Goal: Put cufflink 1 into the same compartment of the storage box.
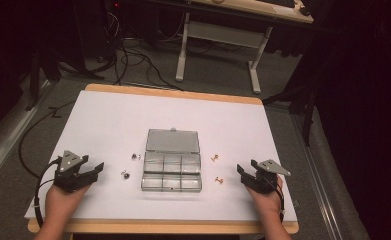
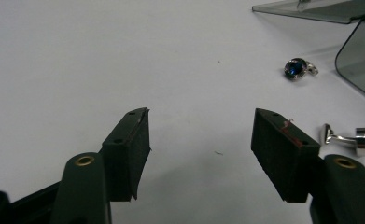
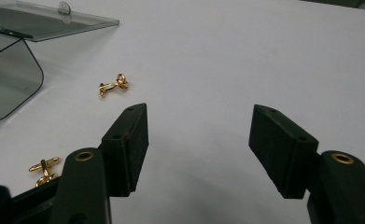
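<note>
The whole white table (image 1: 113, 115) is seen from above its near edge, looking forward and down. Two low, close views skim its surface from either side; the clear compartment box (image 1: 172, 170) is shared.

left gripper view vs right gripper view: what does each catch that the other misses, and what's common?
Left gripper view alone: two silver cufflinks, one with a blue stone farther off, one plain just past its right-hand jaw.

Right gripper view alone: two gold cufflinks, one out on the table, one low beside its left-hand jaw.

Both: the white table, a corner of the clear compartment box with its lid folded back, and a pair of black jaws standing apart with nothing between them: left gripper, right gripper.
</note>
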Demonstrator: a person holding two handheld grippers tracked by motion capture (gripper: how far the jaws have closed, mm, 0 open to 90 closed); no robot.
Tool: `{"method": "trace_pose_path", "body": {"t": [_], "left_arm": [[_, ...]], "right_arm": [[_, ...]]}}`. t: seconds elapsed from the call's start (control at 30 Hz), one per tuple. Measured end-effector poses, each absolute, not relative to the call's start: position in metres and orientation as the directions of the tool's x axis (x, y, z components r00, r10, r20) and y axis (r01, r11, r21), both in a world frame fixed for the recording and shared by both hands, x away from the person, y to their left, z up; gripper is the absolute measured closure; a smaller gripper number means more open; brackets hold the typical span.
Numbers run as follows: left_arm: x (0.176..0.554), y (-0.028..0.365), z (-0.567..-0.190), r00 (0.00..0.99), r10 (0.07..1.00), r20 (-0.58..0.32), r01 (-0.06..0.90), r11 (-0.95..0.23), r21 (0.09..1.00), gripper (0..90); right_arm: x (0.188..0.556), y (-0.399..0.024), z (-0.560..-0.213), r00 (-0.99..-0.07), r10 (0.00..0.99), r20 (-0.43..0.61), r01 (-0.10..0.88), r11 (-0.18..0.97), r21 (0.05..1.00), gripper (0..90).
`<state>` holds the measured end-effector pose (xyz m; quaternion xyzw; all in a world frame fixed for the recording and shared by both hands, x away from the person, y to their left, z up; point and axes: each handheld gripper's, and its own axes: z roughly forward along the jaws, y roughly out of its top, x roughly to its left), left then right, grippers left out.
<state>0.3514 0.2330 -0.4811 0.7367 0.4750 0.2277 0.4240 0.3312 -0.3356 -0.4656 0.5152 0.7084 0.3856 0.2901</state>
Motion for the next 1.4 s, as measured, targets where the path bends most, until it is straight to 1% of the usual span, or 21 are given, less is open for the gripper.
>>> {"method": "trace_pose_path", "body": {"t": [0.3, 0.47, 0.63, 0.73, 0.93, 1.2, 1.3, 1.4], "left_arm": [[0.346, 0.221, -0.473, 0.484, 0.872, -0.070, 0.475, -0.195, 0.858, 42.4], [0.345, 0.210, -0.465, 0.508, 0.857, -0.086, 0.473, -0.194, 0.859, 46.5], [0.349, 0.196, -0.463, 0.526, 0.847, -0.083, 0.475, -0.211, 0.854, 49.6], [0.355, 0.187, -0.461, 0.536, 0.839, -0.095, 0.483, -0.212, 0.850, 51.5], [0.368, 0.163, -0.459, 0.557, 0.827, -0.082, 0.486, -0.244, 0.839, 56.0], [0.392, 0.138, -0.470, 0.560, 0.821, -0.110, 0.537, -0.258, 0.803, 59.1], [0.398, 0.132, -0.474, 0.559, 0.824, -0.089, 0.544, -0.284, 0.789, 59.9], [0.403, 0.130, -0.478, 0.558, 0.826, -0.078, 0.556, -0.303, 0.774, 63.1]], "right_arm": [[0.332, -0.335, -0.466, -0.311, 0.950, -0.002, 0.517, 0.171, 0.839, 39.2], [0.332, -0.336, -0.465, -0.313, 0.950, 0.000, 0.514, 0.169, 0.841, 39.9], [0.333, -0.335, -0.465, -0.314, 0.949, 0.002, 0.522, 0.171, 0.836, 40.6], [0.333, -0.335, -0.466, -0.319, 0.948, 0.000, 0.521, 0.176, 0.835, 41.0], [0.332, -0.335, -0.466, -0.321, 0.947, 0.005, 0.522, 0.172, 0.835, 41.9], [0.331, -0.338, -0.465, -0.322, 0.947, 0.015, 0.517, 0.163, 0.840, 42.6], [0.331, -0.339, -0.465, -0.320, 0.947, 0.018, 0.518, 0.159, 0.841, 42.8], [0.331, -0.339, -0.465, -0.317, 0.948, 0.024, 0.520, 0.153, 0.840, 42.9]]}}
